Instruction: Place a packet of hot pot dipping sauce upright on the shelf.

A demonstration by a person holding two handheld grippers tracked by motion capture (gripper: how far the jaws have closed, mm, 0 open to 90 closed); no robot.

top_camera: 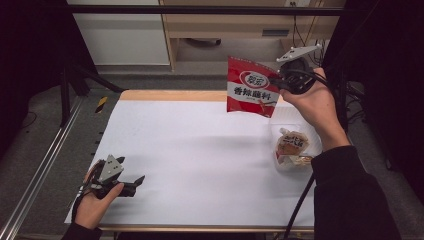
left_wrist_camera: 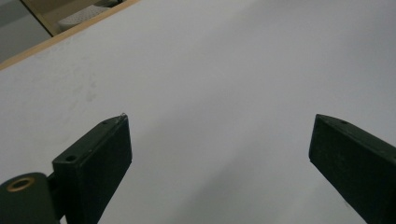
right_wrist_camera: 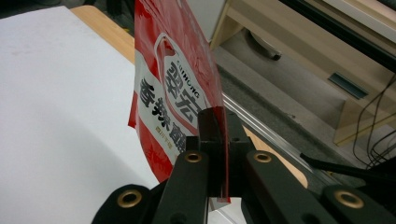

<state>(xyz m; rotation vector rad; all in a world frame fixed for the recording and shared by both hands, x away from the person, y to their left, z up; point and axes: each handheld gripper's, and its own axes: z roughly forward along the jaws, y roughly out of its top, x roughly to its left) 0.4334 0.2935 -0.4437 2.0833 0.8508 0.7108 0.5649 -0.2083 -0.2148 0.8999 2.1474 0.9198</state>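
A red snack packet (top_camera: 248, 87) with white lettering hangs in the air over the table's far right. My right gripper (top_camera: 278, 83) is shut on its right edge. In the right gripper view the packet (right_wrist_camera: 175, 84) stands edge-on, pinched between the two black jaws of the right gripper (right_wrist_camera: 219, 140). My left gripper (top_camera: 136, 183) rests low at the table's near left, held in a hand, pointing right. Its jaws stand wide apart over bare white table in the left gripper view, where the left gripper (left_wrist_camera: 219, 140) has nothing between its pads.
A clear tray (top_camera: 280, 131) at the right edge of the white table (top_camera: 190, 150) holds a pale snack packet (top_camera: 292, 145). A wooden strip (top_camera: 170, 95) borders the table's far side. A shelf unit and cables stand beyond it.
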